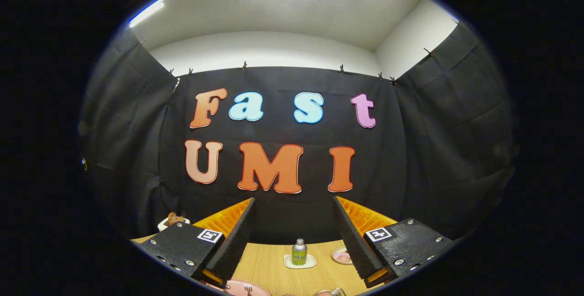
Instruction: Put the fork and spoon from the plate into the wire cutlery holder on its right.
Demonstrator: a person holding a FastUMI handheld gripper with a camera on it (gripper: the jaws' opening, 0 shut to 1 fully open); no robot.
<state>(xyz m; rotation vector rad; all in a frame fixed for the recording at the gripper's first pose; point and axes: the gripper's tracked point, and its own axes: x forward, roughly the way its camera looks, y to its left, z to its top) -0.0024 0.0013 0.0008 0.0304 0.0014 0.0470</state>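
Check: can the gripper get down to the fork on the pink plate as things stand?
Probably yes. The gripper is open and holds nothing, and the fork lies on the pink plate just below its fingers, with nothing seen between them. It would have to tilt down first.

Black-draped booth (292, 214), wooden table (273, 268)

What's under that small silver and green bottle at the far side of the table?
The small silver and green bottle stands on a pale square coaster on the wooden table, beyond the open tongs. The bottle hides the coaster's middle.
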